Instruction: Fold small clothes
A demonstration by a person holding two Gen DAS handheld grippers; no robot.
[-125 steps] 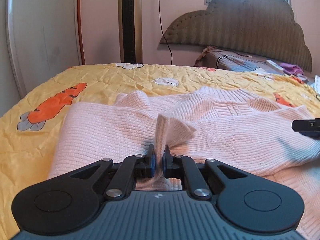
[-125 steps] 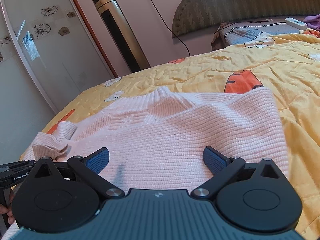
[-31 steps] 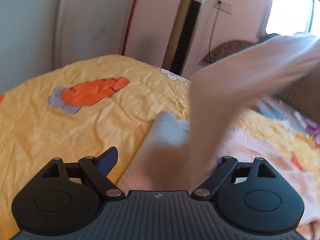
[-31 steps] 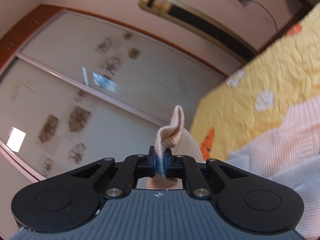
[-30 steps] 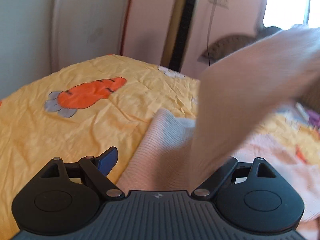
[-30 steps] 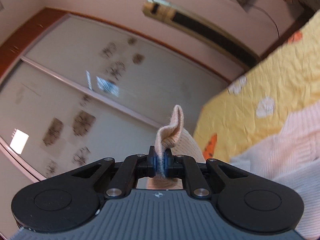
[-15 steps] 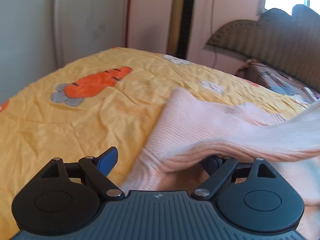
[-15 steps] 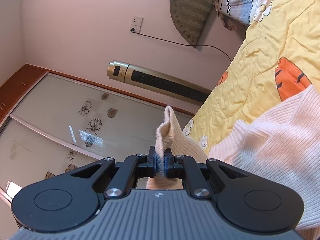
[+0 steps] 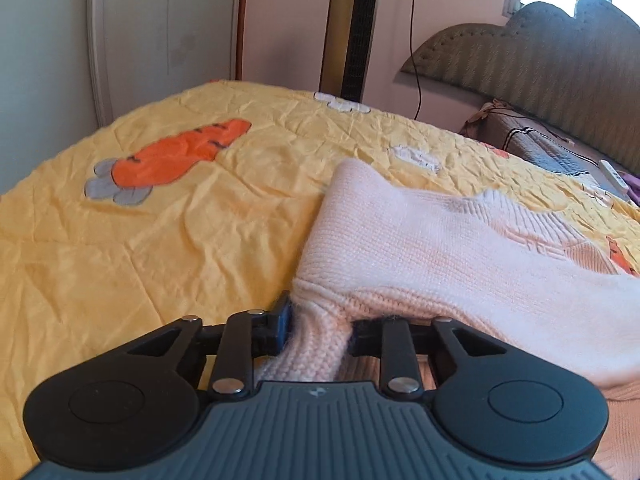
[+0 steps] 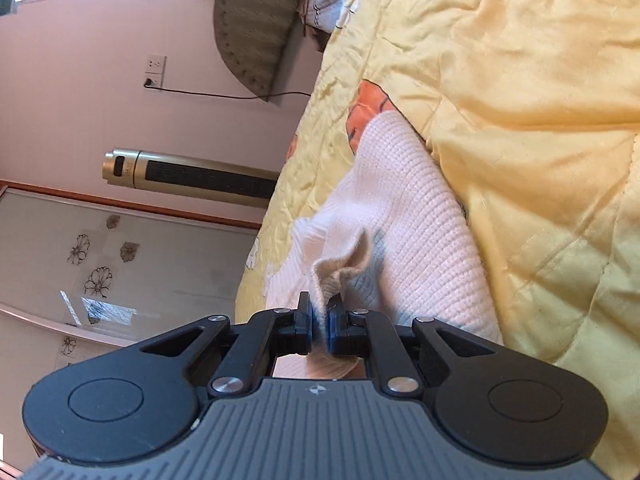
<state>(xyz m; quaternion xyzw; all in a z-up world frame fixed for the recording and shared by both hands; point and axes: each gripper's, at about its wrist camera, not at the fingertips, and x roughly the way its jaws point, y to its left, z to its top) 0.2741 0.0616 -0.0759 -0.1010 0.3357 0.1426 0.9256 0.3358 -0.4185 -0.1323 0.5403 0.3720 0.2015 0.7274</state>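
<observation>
Left wrist view: the left claw [image 9: 318,330] has just been closing, and a bunched fold of the pink knit sweater [image 9: 440,248] now sits between its jaws, the blue pad [image 9: 284,318] on one side pressing into the knit. The sweater lies on the bed, spread over the yellow quilt [image 9: 140,248] toward the right of the picture, with a thick folded layer draped across just ahead of the claw. An orange carrot print [image 9: 180,152] shows on the quilt, well apart from the sweater. Behind the bed stand a tall tower fan [image 9: 354,32] and a padded headboard [image 9: 540,52].

Right wrist view: the picture is rolled on its side. The right claw [image 10: 320,326] is clenched on a pinched edge of the same sweater [image 10: 400,208], a small crest of knit rising beyond the pads. The rest of the garment lies on the quilt [image 10: 540,120]. The tower fan [image 10: 188,176] and a wall socket [image 10: 154,70] appear sideways.
</observation>
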